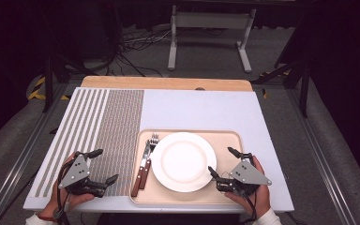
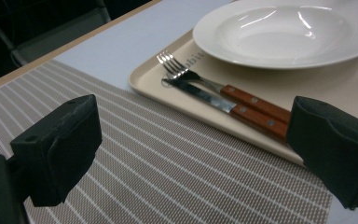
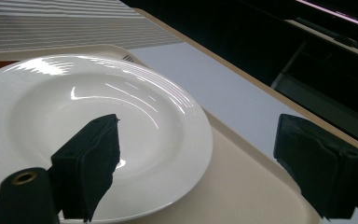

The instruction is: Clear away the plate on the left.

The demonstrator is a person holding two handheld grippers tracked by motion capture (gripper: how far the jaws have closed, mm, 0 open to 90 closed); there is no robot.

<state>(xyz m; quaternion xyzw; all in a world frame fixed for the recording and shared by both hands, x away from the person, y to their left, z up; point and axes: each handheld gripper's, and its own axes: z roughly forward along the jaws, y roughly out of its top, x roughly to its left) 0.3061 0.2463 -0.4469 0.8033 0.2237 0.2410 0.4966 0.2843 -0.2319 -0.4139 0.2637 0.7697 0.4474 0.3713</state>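
Both tools are sitting at the near edge of the desk, each held in a hand. Left tool is hovering over the striped mat, jaws spread wide, nothing between them; its own view is looking along the jaws toward the fork and knife, so it is probably lining up on the cutlery. Right tool is resting over the tray's near right part, jaws also spread and empty, one jaw lying just over the plate rim in its own view, the other out over bare tray.

Tray is sitting right of the mat, edge nearly touching it. Plate is lying in the tray's middle, upright and empty. Fork and knife are lying side by side along the tray's left edge, just beside the plate, wooden handles pointing toward the person, tips away. Handles near makes them easy to pinch from this side.

Whether the knife blade is touching the fork tines is hard to tell; they are looking overlapped in the left gripper view.

Beyond the mat, the desk is running bare to its far wooden edge.
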